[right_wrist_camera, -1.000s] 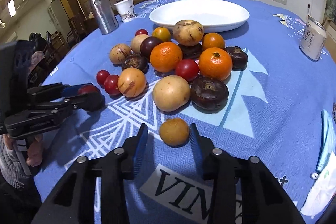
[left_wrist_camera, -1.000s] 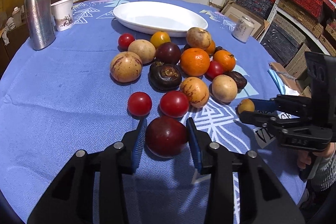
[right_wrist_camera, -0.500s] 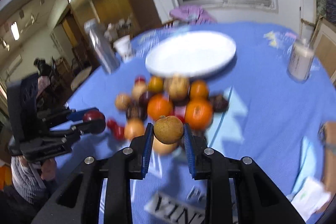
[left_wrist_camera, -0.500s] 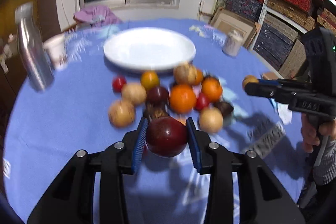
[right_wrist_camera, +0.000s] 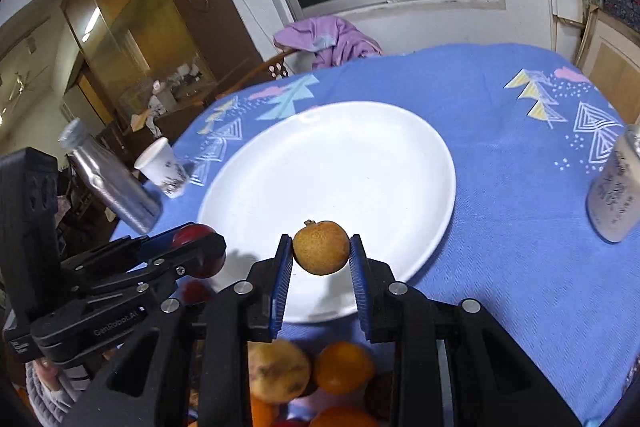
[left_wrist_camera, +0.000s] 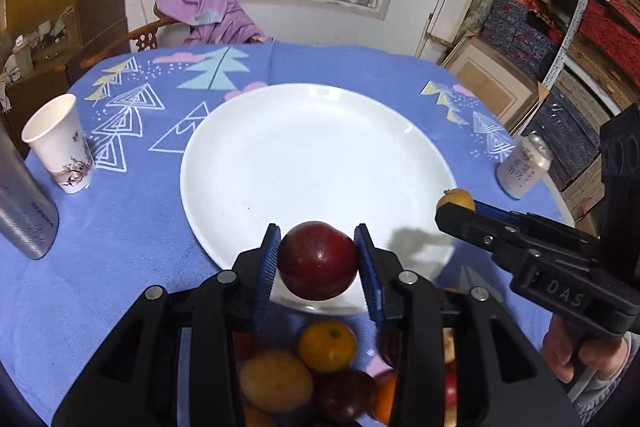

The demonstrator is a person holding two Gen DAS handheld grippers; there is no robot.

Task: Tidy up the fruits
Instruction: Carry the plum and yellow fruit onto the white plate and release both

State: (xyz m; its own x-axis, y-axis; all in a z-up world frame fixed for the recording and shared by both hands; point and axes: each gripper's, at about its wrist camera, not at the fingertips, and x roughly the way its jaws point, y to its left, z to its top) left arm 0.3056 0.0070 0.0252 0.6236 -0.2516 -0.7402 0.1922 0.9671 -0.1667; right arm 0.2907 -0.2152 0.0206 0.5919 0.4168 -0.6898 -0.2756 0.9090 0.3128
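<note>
Left wrist view shows the left gripper (left_wrist_camera: 318,261) clamped on a dark red fruit (left_wrist_camera: 318,259), its blue pads pressed to either flank; the fruit hangs over the near rim of the white plate (left_wrist_camera: 320,163), clear of the plate's surface; a second ago that same fruit sat on the blue tablecloth (left_wrist_camera: 120,227) at the front of the pile, with the pads around it — so it has been lifted and carried forward to the plate. Right wrist view tells the matching story: the right gripper (right_wrist_camera: 320,255) is closed tight on a small brown fruit (right_wrist_camera: 321,247), which a second ago lay on the cloth between pads that did not yet press it; the jaws have just been closing and now hold it above the plate's near edge. Each gripper appears in the other's view, fruit at its tips, one at either side of the plate. The remaining fruits (left_wrist_camera: 326,345) — orange, tan and dark ones — lie below and behind the fingers, off the plate; the plate itself bears nothing yet. A paper cup (left_wrist_camera: 60,143), a metal bottle (left_wrist_camera: 24,203) and a can (left_wrist_camera: 522,169) stand on the cloth well apart from the plate. I judge the carry nearly done; what is left for these two is to lower and release them; the round fruits could roll on the smooth plate if let go from high up.
</note>
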